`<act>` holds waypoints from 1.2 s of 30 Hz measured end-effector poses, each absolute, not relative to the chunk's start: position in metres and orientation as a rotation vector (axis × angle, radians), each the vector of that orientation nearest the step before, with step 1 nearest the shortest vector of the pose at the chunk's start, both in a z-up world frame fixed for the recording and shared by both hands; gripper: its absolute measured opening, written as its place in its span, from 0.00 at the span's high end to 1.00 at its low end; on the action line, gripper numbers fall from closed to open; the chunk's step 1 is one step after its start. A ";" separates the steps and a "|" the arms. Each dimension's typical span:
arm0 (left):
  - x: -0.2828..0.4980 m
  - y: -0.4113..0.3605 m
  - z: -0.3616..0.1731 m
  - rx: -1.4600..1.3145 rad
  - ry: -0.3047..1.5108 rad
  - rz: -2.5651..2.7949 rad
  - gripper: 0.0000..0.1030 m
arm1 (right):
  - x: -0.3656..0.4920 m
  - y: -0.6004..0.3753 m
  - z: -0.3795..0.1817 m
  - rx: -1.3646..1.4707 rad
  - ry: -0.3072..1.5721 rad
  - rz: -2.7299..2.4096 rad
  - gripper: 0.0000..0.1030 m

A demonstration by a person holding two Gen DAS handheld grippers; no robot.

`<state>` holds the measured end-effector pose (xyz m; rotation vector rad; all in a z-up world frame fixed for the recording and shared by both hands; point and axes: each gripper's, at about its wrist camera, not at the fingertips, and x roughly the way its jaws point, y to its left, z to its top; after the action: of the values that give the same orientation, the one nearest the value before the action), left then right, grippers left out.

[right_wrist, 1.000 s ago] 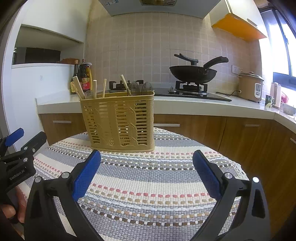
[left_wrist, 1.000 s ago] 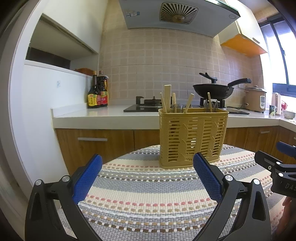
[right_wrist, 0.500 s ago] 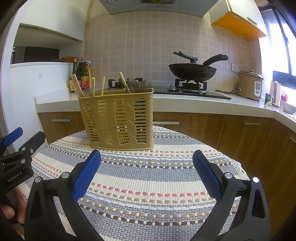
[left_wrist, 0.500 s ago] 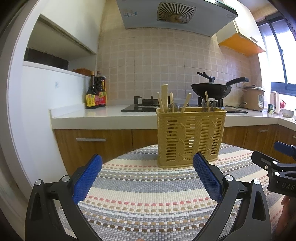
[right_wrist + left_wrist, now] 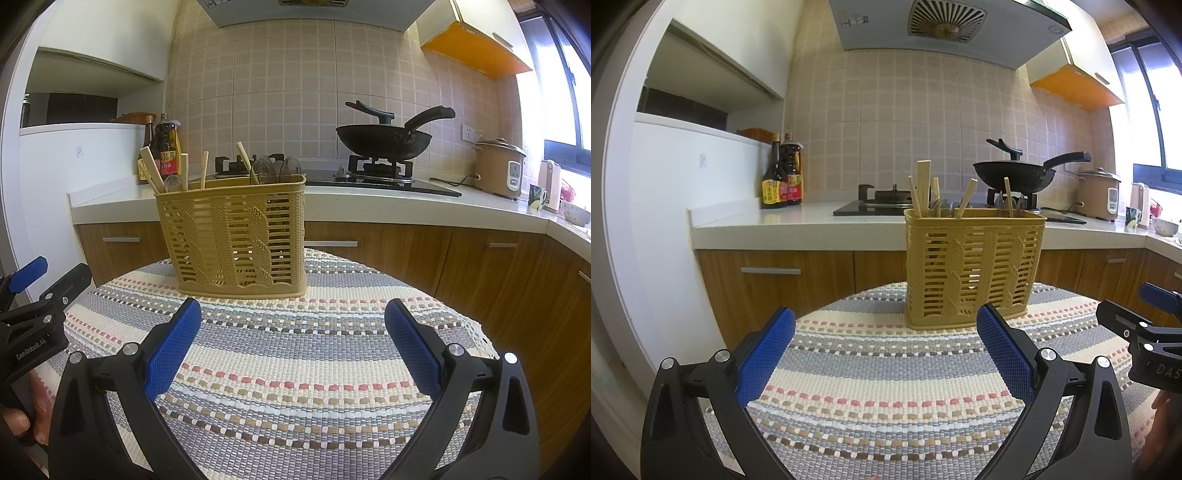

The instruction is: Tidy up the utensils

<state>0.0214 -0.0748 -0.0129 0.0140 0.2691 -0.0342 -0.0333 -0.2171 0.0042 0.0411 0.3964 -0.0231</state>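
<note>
Left gripper [image 5: 884, 354] spread wide, holding nothing, hovering over my striped mat [image 5: 886, 398]. Right gripper [image 5: 293, 345] same: wide, empty. Yellow utensil basket [image 5: 973, 267] upright at mat's far edge, wooden handles [image 5: 922, 186] and metal utensils [image 5: 275, 168] standing inside.

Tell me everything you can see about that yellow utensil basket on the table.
The utensil basket is a tan-yellow rectangular holder that looks like plastic, its walls slotted and moulded in a woven pattern with a scalloped base. It stands upright on the striped woven tablecloth, beyond both open grippers, untouched by either. Wooden chopsticks lean out at one end; clear spoon bowls rise at the other.
</note>
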 end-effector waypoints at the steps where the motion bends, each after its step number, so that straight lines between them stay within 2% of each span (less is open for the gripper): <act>1: 0.022 -0.075 -0.013 0.013 0.274 -0.032 0.07 | -0.033 -0.217 0.004 0.040 0.397 -0.023 0.08; 36: 0.022 -0.074 -0.012 0.006 0.289 -0.010 0.07 | -0.033 -0.214 0.002 0.040 0.401 -0.019 0.08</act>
<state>0.0225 -0.0736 -0.0121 0.0064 0.2893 -0.0098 -0.0327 -0.2144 0.0019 0.0399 0.4014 -0.0195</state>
